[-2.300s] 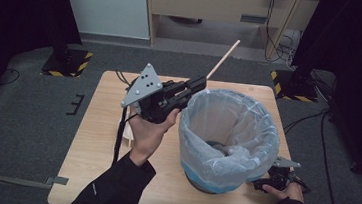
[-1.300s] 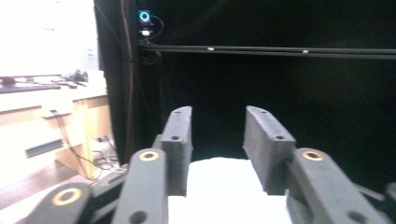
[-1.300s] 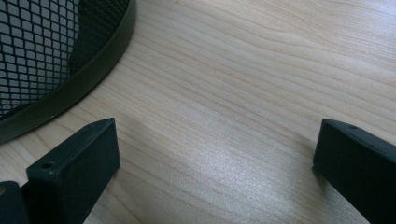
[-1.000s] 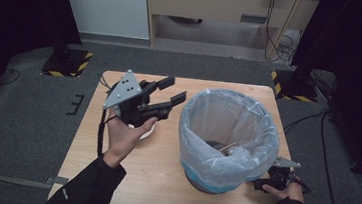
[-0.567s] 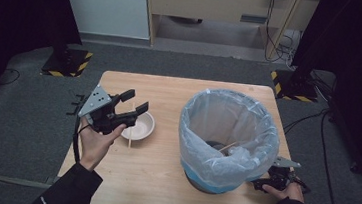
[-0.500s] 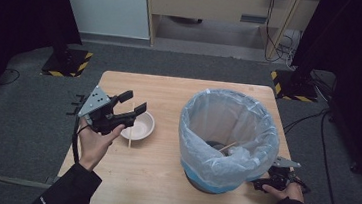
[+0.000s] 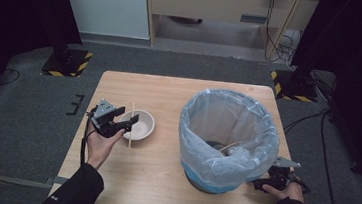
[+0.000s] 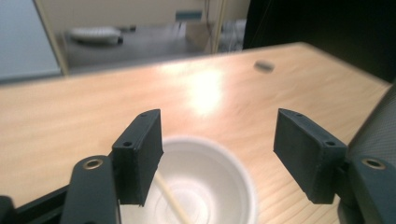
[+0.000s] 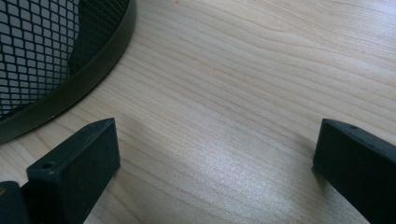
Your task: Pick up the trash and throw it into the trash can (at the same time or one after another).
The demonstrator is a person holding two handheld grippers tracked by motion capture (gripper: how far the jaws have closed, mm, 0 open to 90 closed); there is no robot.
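Hovering low over the table (image 7: 169, 96), the left claw (image 7: 125, 123) stood released, its jaws spread wide with nothing between them; in its own view the white bowl (image 8: 196, 186) sat just beneath and slightly ahead of the left claw (image 8: 224, 158), and a thin wooden stick (image 8: 170, 198) lay slanted across the bowl beside the claw's left jaw. From above, that stick (image 7: 131, 125) ran across the bowl's (image 7: 139, 124) near rim, right at the jaw tips. It looked light, stiff and narrow, likely to roll or slip off smooth pads and to snap if squeezed hard, so a hold near its middle, crosswise to its length, seemed wisest. The bowl seemed thin and light enough to skid when nudged. The right claw (image 7: 282, 178) rested open on the table, holding nothing, just beside the base of the lined mesh bin (image 7: 226, 136), whose black rim (image 9: 70, 88) curved past its left jaw.
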